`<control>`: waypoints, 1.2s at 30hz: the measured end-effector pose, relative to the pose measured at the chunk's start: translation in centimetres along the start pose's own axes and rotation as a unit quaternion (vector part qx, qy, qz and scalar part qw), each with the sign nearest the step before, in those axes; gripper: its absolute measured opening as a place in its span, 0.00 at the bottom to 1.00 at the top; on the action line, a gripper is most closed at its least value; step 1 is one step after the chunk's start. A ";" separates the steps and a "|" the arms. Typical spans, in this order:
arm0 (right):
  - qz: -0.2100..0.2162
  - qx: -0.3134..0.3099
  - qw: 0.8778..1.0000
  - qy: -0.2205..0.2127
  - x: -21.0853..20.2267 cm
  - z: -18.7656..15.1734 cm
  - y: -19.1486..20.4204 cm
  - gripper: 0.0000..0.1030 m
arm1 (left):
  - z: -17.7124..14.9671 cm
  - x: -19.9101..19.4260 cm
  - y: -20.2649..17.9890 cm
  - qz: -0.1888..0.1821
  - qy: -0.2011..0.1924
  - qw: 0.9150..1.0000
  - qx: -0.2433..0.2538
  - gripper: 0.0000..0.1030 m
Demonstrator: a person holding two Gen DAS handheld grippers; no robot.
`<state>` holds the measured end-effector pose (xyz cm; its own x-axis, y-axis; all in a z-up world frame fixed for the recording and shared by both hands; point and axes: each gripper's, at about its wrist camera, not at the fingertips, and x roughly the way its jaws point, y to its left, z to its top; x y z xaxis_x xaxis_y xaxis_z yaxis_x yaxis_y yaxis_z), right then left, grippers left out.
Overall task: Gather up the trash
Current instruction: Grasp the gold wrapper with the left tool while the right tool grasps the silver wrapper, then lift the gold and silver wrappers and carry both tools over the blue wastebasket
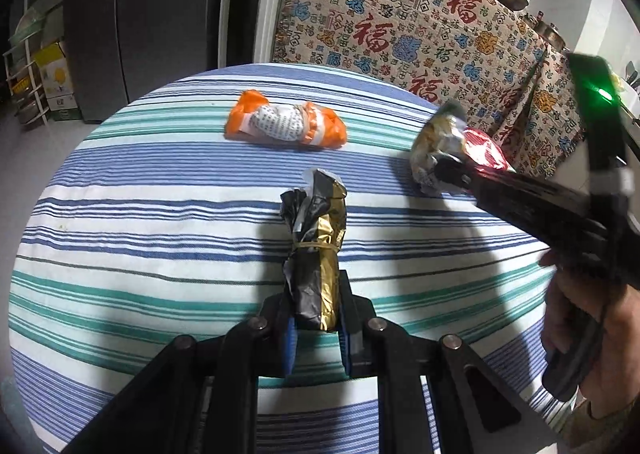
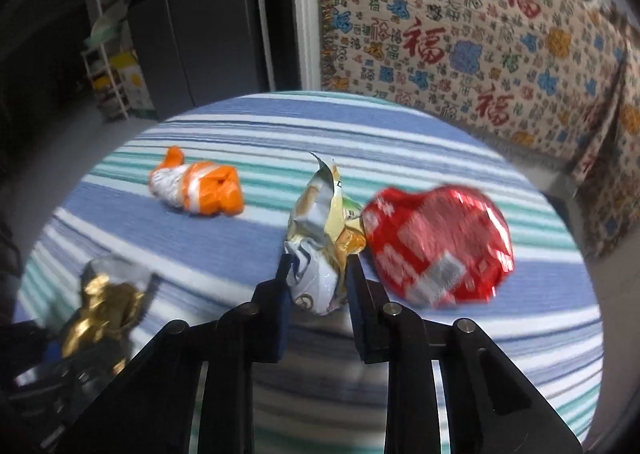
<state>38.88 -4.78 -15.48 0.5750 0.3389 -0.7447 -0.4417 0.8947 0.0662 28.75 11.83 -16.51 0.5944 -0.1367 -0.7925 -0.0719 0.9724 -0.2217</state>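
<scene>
Item 1: left gripper [image 1: 316, 324], clamped on black-and-gold wrapper [image 1: 316, 250], held upright clear of the striped tabletop [image 1: 140, 221], judged secured for disposal. Item 2: right gripper [image 2: 318, 290], jaws pressed on crumpled white-yellow wrapper [image 2: 320, 250], with a red foil wrapper [image 2: 436, 246] attached, apparently a second pickup. Item 3: orange wrapper [image 1: 286, 121], lying uncollected at the far side.

Left gripper [image 1: 316, 318]: angled down, jaws clamped on a black and gold wrapper [image 1: 316, 254]
Right gripper [image 2: 318, 290]: angled down, jaws pinching a crumpled pale wrapper [image 2: 320, 254]
Right hand [image 1: 592, 338]: wrapped round the right gripper's handle, sleeve at wrist
</scene>
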 end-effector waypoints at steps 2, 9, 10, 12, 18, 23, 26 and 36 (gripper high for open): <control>0.017 0.009 1.000 0.000 -1.6 -1.4 -0.7 0.23 | -0.3 -0.1 -0.6 -0.003 0.000 1.000 0.004 0.16; 0.042 0.008 0.999 0.005 -8.1 -7.4 -2.3 0.24 | -2.2 -1.8 -3.0 -0.015 -0.001 1.000 0.021 0.16; 0.041 0.006 0.999 0.007 -8.7 -8.1 -2.6 0.24 | -2.7 -2.2 -3.5 -0.016 -0.002 1.000 0.024 0.16; 0.032 0.001 0.999 0.009 -10.1 -10.0 -3.2 0.24 | -3.8 -2.9 -4.1 -0.016 -0.005 1.000 0.027 0.16; 0.021 0.001 1.000 0.004 -11.7 -13.4 -4.3 0.31 | -7.2 -3.4 -5.7 -0.015 0.002 0.999 0.035 0.22; 0.020 0.015 1.000 -0.008 -12.6 -14.8 -5.1 0.53 | -7.7 -2.9 -6.4 -0.013 0.006 0.999 0.033 0.41; 0.025 0.007 1.000 -0.015 -13.0 -14.7 -5.1 0.62 | -7.6 -3.2 -6.5 -0.020 0.002 0.999 0.035 0.46; 0.014 -0.041 0.999 0.011 -9.6 -12.2 -2.7 0.58 | -6.7 -2.6 -6.9 -0.024 0.018 0.999 0.043 0.45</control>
<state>26.14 -14.05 -16.61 0.5465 0.3556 -0.7582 -0.5127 0.8579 0.0328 22.35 4.18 -16.74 0.5667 -0.1886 -0.8020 0.0255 0.9770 -0.2117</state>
